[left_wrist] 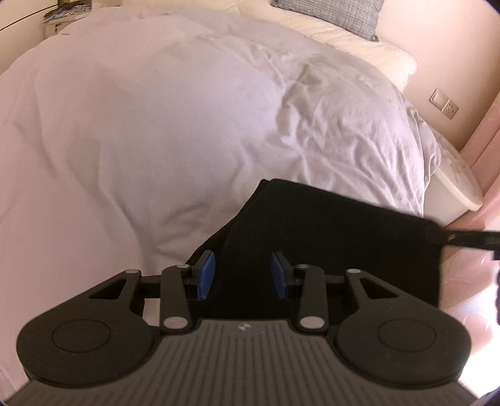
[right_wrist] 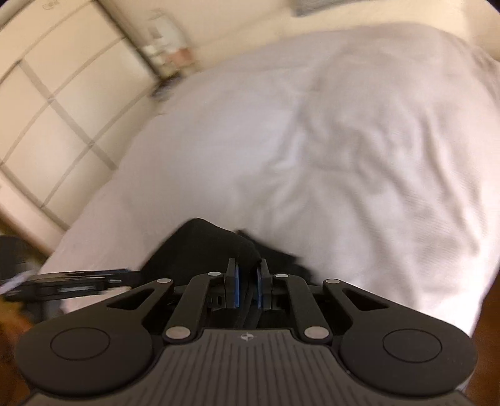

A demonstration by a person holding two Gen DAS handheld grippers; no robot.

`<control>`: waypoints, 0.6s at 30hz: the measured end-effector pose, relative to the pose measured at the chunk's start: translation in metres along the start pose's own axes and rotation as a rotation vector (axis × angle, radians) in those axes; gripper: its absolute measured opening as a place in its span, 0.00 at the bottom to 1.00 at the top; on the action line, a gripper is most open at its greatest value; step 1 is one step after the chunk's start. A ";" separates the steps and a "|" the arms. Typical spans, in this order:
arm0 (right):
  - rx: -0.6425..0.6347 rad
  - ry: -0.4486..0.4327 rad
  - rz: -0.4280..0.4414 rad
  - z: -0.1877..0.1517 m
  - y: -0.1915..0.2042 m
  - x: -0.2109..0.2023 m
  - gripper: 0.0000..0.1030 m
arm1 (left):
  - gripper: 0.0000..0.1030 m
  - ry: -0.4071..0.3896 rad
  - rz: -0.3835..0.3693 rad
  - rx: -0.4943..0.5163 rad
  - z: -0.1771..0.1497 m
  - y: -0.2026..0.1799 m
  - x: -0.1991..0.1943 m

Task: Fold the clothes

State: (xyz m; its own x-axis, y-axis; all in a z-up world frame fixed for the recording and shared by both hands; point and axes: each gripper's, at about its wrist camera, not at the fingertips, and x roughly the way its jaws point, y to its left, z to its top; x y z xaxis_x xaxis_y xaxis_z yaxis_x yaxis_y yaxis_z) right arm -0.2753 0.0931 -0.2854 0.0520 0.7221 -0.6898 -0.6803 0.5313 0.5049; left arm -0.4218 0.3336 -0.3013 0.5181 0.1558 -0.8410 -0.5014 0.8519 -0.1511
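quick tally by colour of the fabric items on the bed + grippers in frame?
Black garment: 1
White duvet: 1
Grey pillow: 1
Cream pillow: 1
Grippers, black with blue pads: 2, left gripper open, right gripper shut on the black garment
Total: 6

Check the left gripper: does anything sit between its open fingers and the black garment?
Nothing visible does. The left gripper is open with the black garment lying directly between and beyond its pads, on the white duvet. The right gripper already pinches it.
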 end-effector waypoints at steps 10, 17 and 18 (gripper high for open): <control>0.076 0.137 -0.114 0.002 -0.033 0.049 0.11 | 0.33 0.034 0.028 0.028 -0.005 -0.008 0.011; 0.079 0.164 -0.143 0.004 -0.029 0.056 0.11 | 0.33 0.043 0.057 0.045 -0.004 -0.014 0.013; 0.079 0.166 -0.143 0.004 -0.029 0.057 0.11 | 0.33 0.043 0.060 0.047 -0.004 -0.015 0.013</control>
State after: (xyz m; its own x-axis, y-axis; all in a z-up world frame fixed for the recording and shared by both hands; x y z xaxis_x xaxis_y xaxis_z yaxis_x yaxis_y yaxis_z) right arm -0.2492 0.1208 -0.3378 0.0187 0.5578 -0.8298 -0.6147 0.6609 0.4304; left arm -0.4101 0.3214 -0.3121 0.4570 0.1868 -0.8696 -0.4974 0.8642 -0.0758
